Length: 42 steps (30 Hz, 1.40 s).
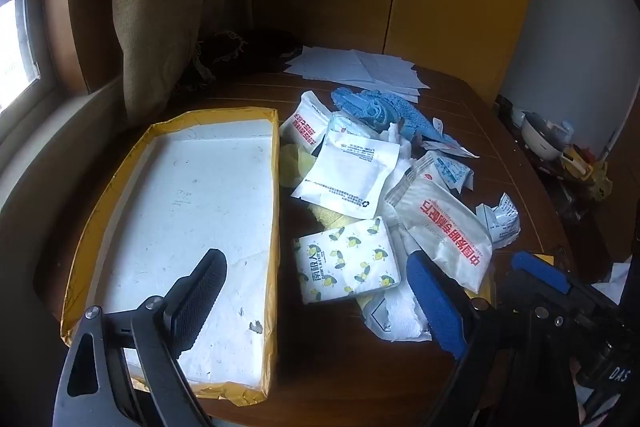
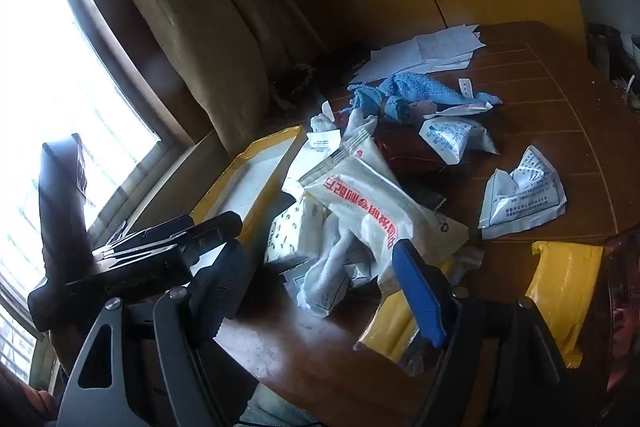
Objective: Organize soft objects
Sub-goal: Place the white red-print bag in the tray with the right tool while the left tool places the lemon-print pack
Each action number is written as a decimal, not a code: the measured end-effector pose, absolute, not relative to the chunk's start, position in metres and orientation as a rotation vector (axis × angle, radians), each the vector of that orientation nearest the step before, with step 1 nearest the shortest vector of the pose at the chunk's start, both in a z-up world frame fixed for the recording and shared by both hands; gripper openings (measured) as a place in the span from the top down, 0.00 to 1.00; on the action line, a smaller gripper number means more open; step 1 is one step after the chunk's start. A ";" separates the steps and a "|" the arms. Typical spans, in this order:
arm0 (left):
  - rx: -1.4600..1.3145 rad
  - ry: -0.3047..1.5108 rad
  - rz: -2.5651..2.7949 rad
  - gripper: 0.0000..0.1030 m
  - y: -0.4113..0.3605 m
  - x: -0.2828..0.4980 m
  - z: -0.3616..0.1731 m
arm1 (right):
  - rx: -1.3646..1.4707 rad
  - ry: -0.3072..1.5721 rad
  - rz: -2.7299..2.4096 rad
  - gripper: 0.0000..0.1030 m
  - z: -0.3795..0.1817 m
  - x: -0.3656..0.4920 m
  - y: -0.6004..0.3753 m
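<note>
- Left gripper: black frame, silver screws, one black ribbed pad, one blue pad.
- Right gripper: same black-and-blue pads, grey frame.

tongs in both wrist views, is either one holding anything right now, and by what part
Nothing is held. The left tongs stand open above the tray and lemon-print pack; the right tongs stand open over the pile.
</note>
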<state>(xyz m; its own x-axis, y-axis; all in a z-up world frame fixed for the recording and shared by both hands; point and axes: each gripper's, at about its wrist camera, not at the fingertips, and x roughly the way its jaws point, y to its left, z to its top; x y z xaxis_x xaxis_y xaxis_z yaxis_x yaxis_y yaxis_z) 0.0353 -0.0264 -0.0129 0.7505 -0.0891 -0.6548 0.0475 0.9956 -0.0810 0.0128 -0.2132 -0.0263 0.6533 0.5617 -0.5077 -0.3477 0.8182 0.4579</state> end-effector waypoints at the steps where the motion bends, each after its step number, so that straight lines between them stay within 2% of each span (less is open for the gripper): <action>1: -0.069 0.737 -0.081 0.09 -0.029 0.039 -0.015 | 0.333 0.687 0.520 0.26 -0.025 0.017 -0.216; 5: -0.031 0.773 -0.112 0.10 -0.045 0.051 -0.027 | 0.288 0.703 0.492 0.26 -0.022 0.037 -0.218; 11: -0.023 0.937 -0.013 0.25 -0.053 0.070 -0.043 | 0.232 0.763 0.441 0.26 -0.036 0.069 -0.210; 14: -0.025 0.974 -0.069 0.26 -0.052 0.074 -0.045 | 0.231 0.798 0.443 0.28 -0.046 0.082 -0.206; 16: 0.007 0.979 -0.070 0.26 -0.056 0.080 -0.046 | 0.203 0.808 0.443 0.31 -0.051 0.087 -0.203; 18: 0.042 0.971 -0.074 0.26 -0.060 0.083 -0.049 | 0.196 0.828 0.437 0.42 -0.056 0.088 -0.201; 19: 0.057 0.969 -0.081 0.33 -0.063 0.084 -0.050 | 0.191 0.864 0.431 0.45 -0.057 0.090 -0.201; 20: 0.052 0.976 -0.104 0.51 -0.063 0.084 -0.051 | 0.184 0.873 0.425 0.52 -0.060 0.089 -0.201; 24: 0.054 0.947 -0.164 0.68 -0.064 0.078 -0.051 | 0.186 0.884 0.424 0.67 -0.061 0.085 -0.207; 26: 0.051 0.919 -0.199 0.87 -0.064 0.072 -0.045 | 0.173 0.854 0.412 0.71 -0.054 0.082 -0.210; 28: 0.016 0.905 -0.226 0.98 -0.060 0.069 -0.038 | 0.176 0.831 0.416 0.73 -0.047 0.079 -0.210; 42: -0.293 0.741 -0.295 1.00 0.023 0.022 0.032 | 0.263 0.727 0.478 0.75 -0.005 0.050 -0.190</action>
<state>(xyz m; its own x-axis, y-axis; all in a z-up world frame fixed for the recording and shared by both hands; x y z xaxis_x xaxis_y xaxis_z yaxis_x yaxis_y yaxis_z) 0.0220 0.0231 0.0316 0.7008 -0.3629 -0.6141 0.1588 0.9187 -0.3617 0.0503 -0.1901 -0.0053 0.6470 0.5040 -0.5721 -0.3255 0.8611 0.3905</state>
